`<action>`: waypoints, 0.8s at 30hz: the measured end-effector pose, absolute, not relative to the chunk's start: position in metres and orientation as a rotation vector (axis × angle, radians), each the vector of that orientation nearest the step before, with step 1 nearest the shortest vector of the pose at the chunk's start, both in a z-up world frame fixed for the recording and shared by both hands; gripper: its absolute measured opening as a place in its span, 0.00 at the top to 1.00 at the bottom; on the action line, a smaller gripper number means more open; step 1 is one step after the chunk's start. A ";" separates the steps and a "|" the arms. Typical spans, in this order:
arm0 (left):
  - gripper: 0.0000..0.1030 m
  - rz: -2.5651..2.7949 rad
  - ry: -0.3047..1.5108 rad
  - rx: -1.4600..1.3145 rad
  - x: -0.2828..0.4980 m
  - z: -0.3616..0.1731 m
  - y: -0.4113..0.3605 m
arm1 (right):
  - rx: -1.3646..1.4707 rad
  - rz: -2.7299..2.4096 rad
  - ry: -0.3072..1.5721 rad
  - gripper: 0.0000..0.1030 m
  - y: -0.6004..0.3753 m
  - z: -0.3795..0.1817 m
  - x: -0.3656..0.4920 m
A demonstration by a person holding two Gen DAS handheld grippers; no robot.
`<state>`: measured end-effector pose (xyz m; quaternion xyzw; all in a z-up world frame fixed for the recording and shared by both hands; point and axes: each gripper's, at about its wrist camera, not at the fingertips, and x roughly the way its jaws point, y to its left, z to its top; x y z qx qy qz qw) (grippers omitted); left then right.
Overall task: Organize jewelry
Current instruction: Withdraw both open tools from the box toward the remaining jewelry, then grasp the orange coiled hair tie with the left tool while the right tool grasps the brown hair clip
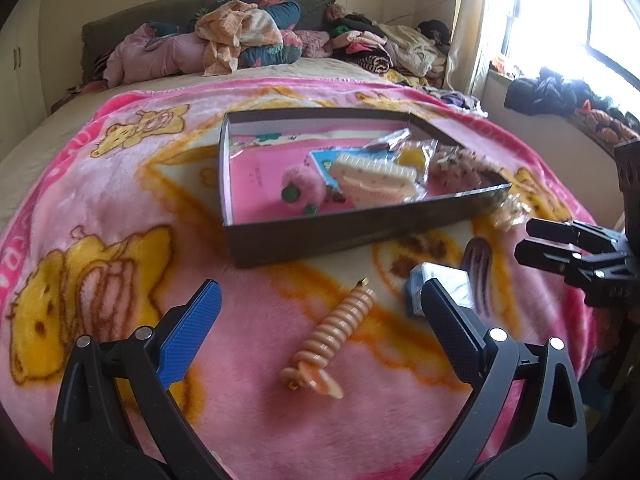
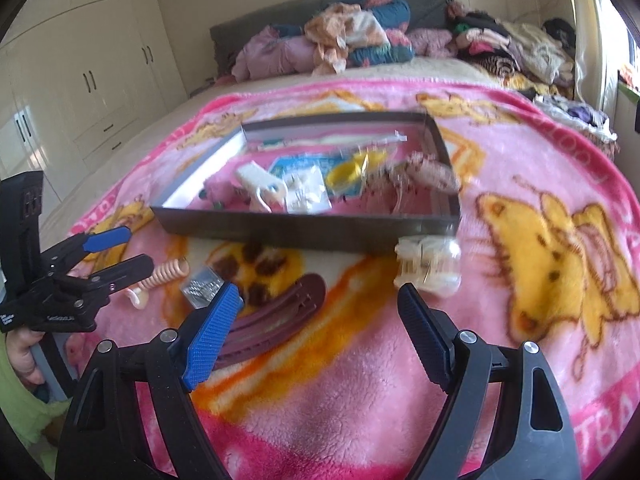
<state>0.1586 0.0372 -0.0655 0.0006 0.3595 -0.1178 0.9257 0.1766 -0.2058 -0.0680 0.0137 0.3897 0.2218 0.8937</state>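
Note:
A shallow dark box [image 1: 320,236] [image 2: 304,228] sits on the pink blanket and holds several hair clips and packets. A peach spiral hair clip [image 1: 332,330] [image 2: 164,276] lies on the blanket between my left gripper's [image 1: 320,308] open fingers, untouched. A maroon hair clip [image 2: 276,320] [image 1: 478,268] lies by my right gripper's [image 2: 320,300] left finger. A clear claw clip [image 2: 428,264] [image 1: 508,208] lies by the box's near right corner. A small shiny packet [image 1: 436,288] [image 2: 202,284] lies beside the maroon clip. My right gripper is open and empty.
The pink cartoon blanket [image 1: 120,200] covers the bed. Piles of clothes [image 1: 240,36] lie at the headboard. A window ledge with clothes [image 1: 560,92] is to the right, wardrobes [image 2: 80,80] to the left.

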 end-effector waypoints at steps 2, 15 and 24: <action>0.11 -0.244 0.745 0.008 0.158 -0.070 0.039 | 0.041 0.465 0.831 0.26 -0.205 -0.073 0.181; 0.11 -0.300 0.775 0.003 0.158 -0.089 0.041 | 0.069 0.515 0.918 0.59 -0.193 -0.098 0.194; 0.26 -0.326 0.776 0.006 0.158 -0.091 0.034 | 0.162 0.564 0.895 0.84 -0.198 -0.093 0.196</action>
